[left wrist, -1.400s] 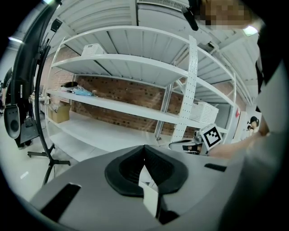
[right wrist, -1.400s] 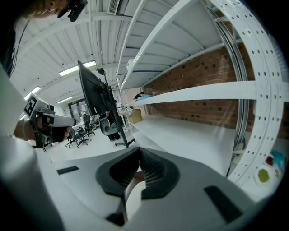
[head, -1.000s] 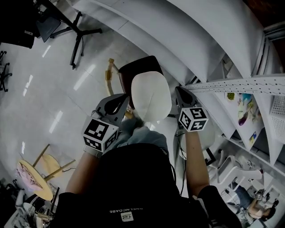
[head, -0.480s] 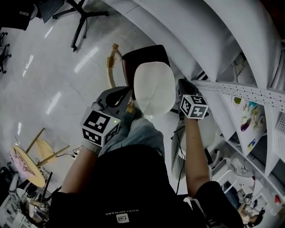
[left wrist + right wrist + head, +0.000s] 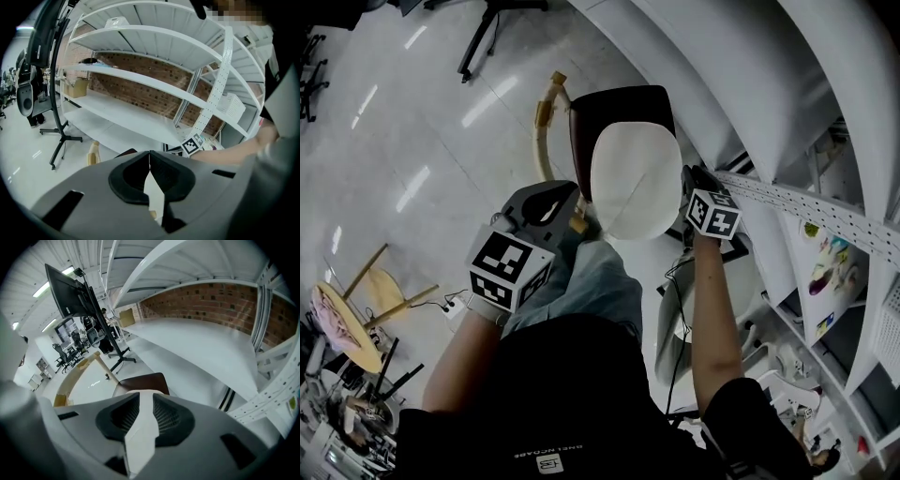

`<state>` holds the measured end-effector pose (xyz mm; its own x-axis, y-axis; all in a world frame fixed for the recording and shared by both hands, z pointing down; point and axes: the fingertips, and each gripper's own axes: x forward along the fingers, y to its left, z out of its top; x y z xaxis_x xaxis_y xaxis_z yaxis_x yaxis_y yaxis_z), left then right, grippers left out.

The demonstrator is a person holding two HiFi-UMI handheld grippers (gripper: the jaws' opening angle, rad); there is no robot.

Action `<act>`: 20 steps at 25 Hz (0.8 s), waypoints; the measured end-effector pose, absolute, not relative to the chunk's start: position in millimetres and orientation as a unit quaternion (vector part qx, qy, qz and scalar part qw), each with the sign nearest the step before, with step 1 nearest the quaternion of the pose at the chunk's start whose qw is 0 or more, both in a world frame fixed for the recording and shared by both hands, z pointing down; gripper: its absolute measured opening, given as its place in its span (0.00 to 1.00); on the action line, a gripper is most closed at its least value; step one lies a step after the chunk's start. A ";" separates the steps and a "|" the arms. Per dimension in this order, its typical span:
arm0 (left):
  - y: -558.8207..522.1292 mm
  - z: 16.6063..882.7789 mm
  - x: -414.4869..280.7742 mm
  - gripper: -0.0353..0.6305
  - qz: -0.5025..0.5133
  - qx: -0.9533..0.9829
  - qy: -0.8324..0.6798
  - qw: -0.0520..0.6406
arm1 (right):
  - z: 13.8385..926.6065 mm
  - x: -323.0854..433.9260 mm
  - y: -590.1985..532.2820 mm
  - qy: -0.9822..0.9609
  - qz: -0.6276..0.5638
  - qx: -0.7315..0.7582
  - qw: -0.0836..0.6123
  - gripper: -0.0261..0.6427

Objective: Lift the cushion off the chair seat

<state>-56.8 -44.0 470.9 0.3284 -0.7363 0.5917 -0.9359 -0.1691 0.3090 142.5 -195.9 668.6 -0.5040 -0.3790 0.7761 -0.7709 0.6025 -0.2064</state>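
"Both grippers have come down since a second ago, and the cushion [image 5: 636, 183] with them. The right marker cube looks smaller in the head view than it did."

"Where does the cushion sit now?"

"Between the two grippers, over the dark brown chair seat [image 5: 619, 101]. It covers most of the seat, so only the far rim and the left edge show. The pictures don't tell whether it already rests on the seat."

"And the left gripper [image 5: 577, 214]?"

"Its jaws meet at the tips, pinched on a thin white fold of the cushion's left edge. Its own view shows the fold running down between the pads."

"The right gripper [image 5: 686, 187]?"

"It is at the cushion's right edge. Its jaws have just been opening and now stand a narrow gap apart. The white edge lies in that gap, but the pads no longer clamp it."

"Anything else nearby?"

"A pale wooden arm [image 5: 546, 122] curves up at the left of the seat. White shelving [image 5: 787, 202] runs close on the right. The person's knee [image 5: 591, 281], in jeans, is just below the cushion in the head view."
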 end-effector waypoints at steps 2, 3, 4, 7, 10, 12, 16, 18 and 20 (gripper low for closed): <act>-43.9 476.2 -60.0 0.07 0.155 0.744 -0.562 0.326 | 682.4 144.0 -197.4 -0.818 0.281 0.347 0.363 0.18; -43.8 478.8 -60.9 0.07 0.155 0.742 -0.563 0.328 | 689.0 144.5 -198.2 -0.816 0.284 0.345 0.367 0.20; -43.4 481.6 -61.4 0.07 0.154 0.741 -0.564 0.331 | 695.6 144.5 -198.9 -0.814 0.286 0.343 0.371 0.21; -39.4 492.6 -62.2 0.07 0.154 0.738 -0.560 0.343 | 715.5 143.0 -201.2 -0.808 0.293 0.337 0.384 0.24; -32.3 505.4 -61.6 0.07 0.161 0.735 -0.556 0.353 | 736.7 141.7 -204.2 -0.800 0.301 0.336 0.397 0.28; -26.9 513.2 -62.1 0.07 0.165 0.731 -0.556 0.360 | 752.9 142.5 -204.5 -0.793 0.307 0.334 0.406 0.32; -19.5 527.8 -67.1 0.07 0.164 0.720 -0.560 0.376 | 786.5 146.1 -205.2 -0.779 0.319 0.327 0.430 0.41; -15.0 534.6 -69.7 0.08 0.166 0.715 -0.562 0.382 | 800.9 149.1 -206.0 -0.772 0.321 0.324 0.443 0.43; -11.2 540.2 -72.1 0.07 0.166 0.709 -0.565 0.388 | 813.1 152.9 -207.3 -0.767 0.323 0.319 0.454 0.45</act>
